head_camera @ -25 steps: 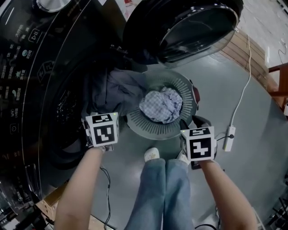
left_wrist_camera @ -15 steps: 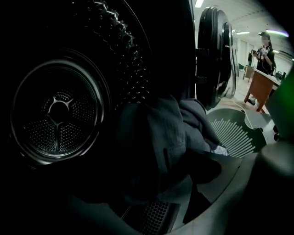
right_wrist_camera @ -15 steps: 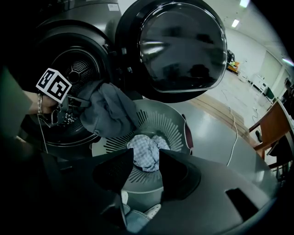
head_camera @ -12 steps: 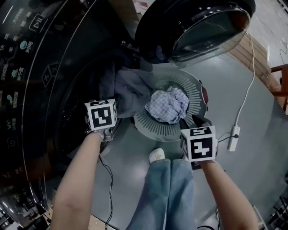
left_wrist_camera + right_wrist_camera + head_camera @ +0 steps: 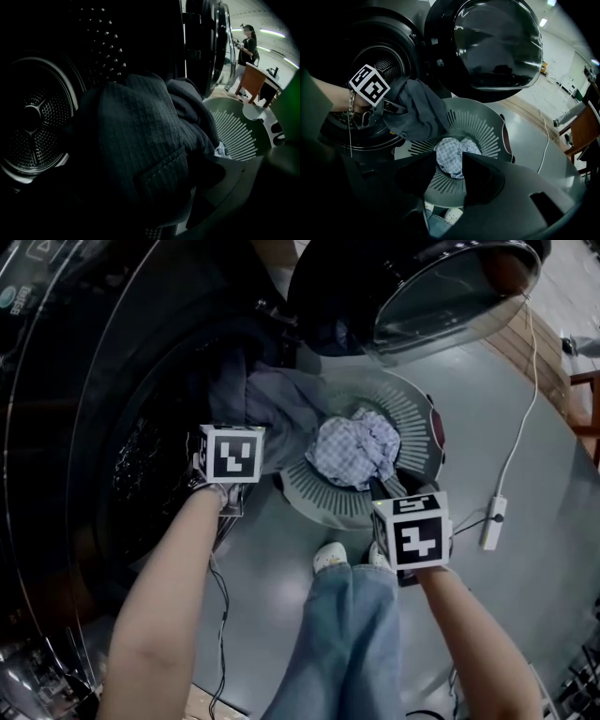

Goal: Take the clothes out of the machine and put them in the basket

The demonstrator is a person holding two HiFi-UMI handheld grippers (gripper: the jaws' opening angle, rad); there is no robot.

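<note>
One checked cloth point(image 5: 354, 448) in basket point(image 5: 414, 414), left claw point(image 5: 390, 107) gripping dark garment point(image 5: 281, 407) from drum point(image 5: 32, 119), right claw point(image 5: 449, 157) open, empty

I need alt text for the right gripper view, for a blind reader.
The left hand-held gripper holds a dark grey garment trailing from the open black washing machine over a round grey slotted basket with a pale checked cloth inside. The right hand-held gripper has its jaws apart, empty.
</note>
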